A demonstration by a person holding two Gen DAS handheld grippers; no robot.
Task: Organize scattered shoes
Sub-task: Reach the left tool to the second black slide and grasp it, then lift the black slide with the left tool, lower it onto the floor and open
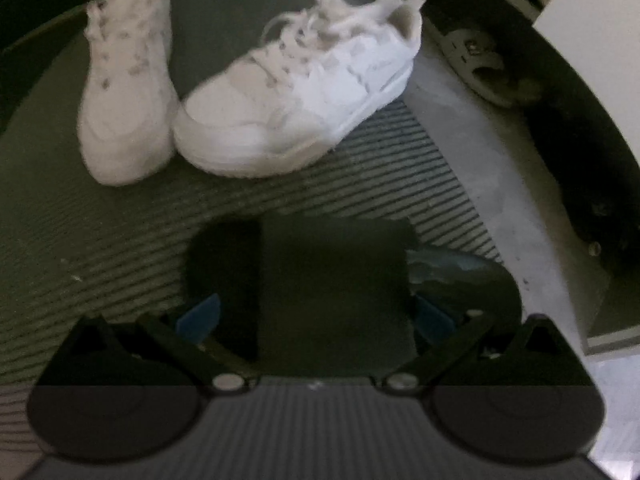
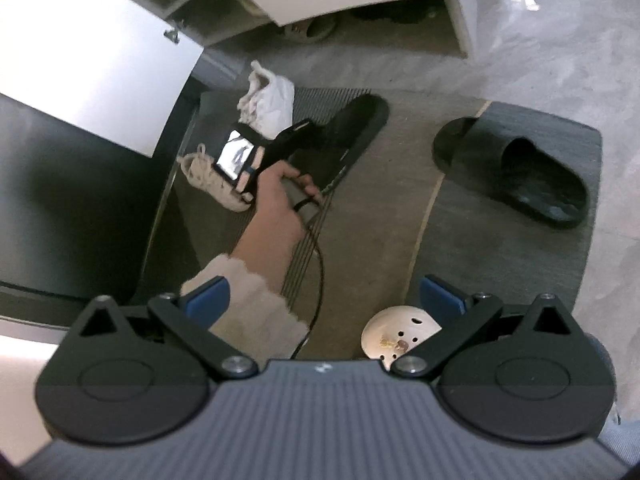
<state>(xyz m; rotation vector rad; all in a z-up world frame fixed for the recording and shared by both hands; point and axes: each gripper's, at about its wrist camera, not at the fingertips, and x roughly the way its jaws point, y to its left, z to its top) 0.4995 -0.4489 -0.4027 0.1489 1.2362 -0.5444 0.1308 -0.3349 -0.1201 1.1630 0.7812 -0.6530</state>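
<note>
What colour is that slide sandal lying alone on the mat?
Black. The slide sandal shows best in the right wrist view.

Two white lace-up sneakers stand upright on a ribbed grey mat, toes nearly touching — the left sneaker (image 1: 126, 92) lies straight, the right sneaker (image 1: 304, 92) angled. One black slide (image 2: 516, 170) lies upright on a separate grey mat; another black slide (image 2: 352, 136) is held above the ribbed mat.

Two white sneakers (image 1: 128, 92) (image 1: 296, 96) stand on the mat. Two black slides: one (image 2: 516, 168) on the floor, another (image 2: 352, 136) by the hand. One sandal (image 1: 480, 64) lies beyond; one white perforated clog (image 2: 400, 336) nearby.
</note>
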